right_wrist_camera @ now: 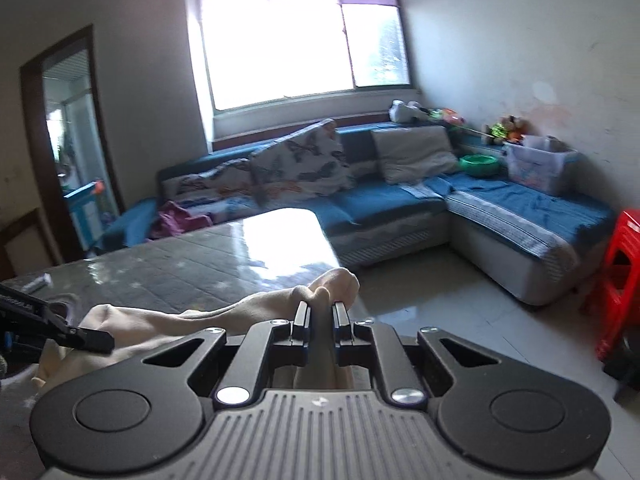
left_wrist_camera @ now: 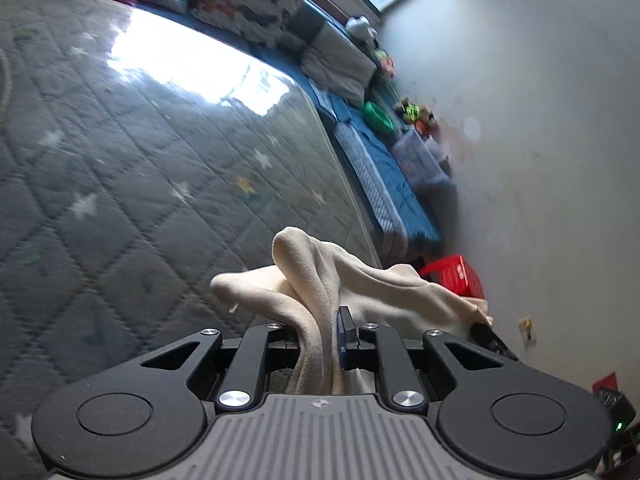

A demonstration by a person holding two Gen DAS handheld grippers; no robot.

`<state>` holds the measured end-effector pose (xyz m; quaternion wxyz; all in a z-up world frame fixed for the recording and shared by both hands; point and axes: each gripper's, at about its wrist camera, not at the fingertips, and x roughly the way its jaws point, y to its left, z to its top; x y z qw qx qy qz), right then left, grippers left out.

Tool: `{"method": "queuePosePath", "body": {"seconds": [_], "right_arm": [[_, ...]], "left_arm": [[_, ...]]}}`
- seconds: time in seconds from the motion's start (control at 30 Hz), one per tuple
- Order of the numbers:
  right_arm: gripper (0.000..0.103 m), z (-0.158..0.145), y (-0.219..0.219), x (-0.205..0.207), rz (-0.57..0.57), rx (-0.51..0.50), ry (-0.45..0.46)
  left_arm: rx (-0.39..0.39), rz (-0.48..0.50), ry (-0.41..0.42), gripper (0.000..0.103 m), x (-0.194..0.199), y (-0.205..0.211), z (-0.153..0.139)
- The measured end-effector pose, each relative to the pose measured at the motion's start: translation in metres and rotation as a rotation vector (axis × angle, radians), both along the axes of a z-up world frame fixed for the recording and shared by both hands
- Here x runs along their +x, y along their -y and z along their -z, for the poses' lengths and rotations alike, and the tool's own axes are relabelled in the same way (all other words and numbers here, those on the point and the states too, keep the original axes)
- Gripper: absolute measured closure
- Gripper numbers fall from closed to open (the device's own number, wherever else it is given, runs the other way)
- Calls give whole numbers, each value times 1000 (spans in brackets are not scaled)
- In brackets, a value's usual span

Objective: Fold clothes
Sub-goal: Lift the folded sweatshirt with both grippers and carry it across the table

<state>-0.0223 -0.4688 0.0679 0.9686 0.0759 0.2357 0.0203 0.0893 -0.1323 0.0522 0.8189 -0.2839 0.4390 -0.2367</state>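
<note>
Two wrist-mounted fisheye views, each looking forward and downward along its own tongs.

The left view is rolled and sits close over the quilted surface (left_wrist_camera: 120,184); the right view is level, facing the window (right_wrist_camera: 296,40). Both share the blue sofa (right_wrist_camera: 384,204), the red stool (left_wrist_camera: 454,276) and the cream cloth (left_wrist_camera: 320,280).

Layout, as we see it: garment (right_wrist_camera: 168,322) strung betw. our two hand-held grippers, left hand-held gripper (left_wrist_camera: 320,338) and right hand-held gripper (right_wrist_camera: 321,322), above desk (right_wrist_camera: 168,272) near edge. Sofa (right_wrist_camera: 384,208) behind desk, under window (right_wrist_camera: 300,40). Cushions (right_wrist_camera: 300,160), bowl (right_wrist_camera: 479,165), box (right_wrist_camera: 538,168) on sofa. Stool (right_wrist_camera: 622,276) right of sofa, on floor (right_wrist_camera: 440,312). Doorway (right_wrist_camera: 70,140) far left.
</note>
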Motion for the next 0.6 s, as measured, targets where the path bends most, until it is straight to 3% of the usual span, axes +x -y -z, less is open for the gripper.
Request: {"method": "queuePosePath", "body": {"seconds": [0.37, 0.6], "right_arm": [[93, 55, 17, 38, 72, -17, -140], [87, 58, 20, 42, 101, -32, -170]], "left_arm": [[153, 27, 26, 83, 7, 16, 15], [262, -15, 56, 81, 7, 3, 13]]}}
